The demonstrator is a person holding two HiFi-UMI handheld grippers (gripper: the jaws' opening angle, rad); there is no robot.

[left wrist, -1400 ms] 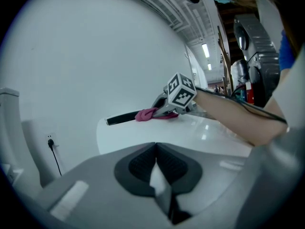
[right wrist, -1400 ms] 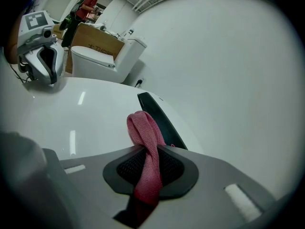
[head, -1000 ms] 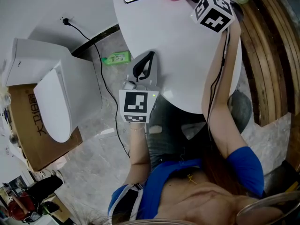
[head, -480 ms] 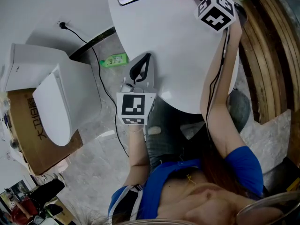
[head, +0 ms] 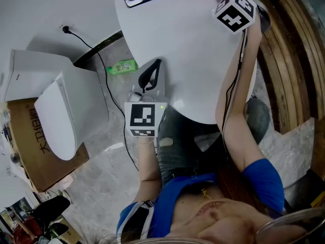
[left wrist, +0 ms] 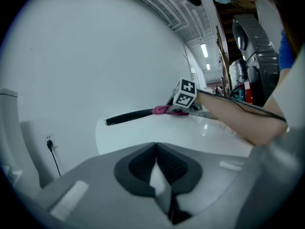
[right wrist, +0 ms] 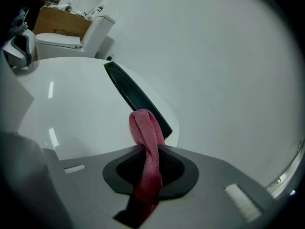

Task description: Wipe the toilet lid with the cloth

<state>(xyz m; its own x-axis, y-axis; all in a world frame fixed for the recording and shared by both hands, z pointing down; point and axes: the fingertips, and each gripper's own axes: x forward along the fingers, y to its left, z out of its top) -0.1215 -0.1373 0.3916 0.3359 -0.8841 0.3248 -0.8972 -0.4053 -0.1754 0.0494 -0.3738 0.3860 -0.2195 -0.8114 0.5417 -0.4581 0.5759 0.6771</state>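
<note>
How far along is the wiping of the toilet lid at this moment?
Done: the right tool is shut on the pink cloth. In hand: the cloth is at the far end of the white lid, beside the dark strip. Left: probably most of the lid; no wiped patch shows, so progress cannot be judged. The left tool is shut and empty.

Head view: set high above the person, facing steeply down on the glossy white oval toilet lid (head: 188,50), both forearms and the floor.

Left claw (left wrist: 156,147) view: low and close at the lid's near edge, facing along the lid to the long black strip (left wrist: 129,117) at its far end.

Right claw (right wrist: 148,151) view: close at that far end, facing across the strip to a white wall.

All three views share the lid and the strip. The head and right claw views also share a second white toilet (head: 61,111).
</note>
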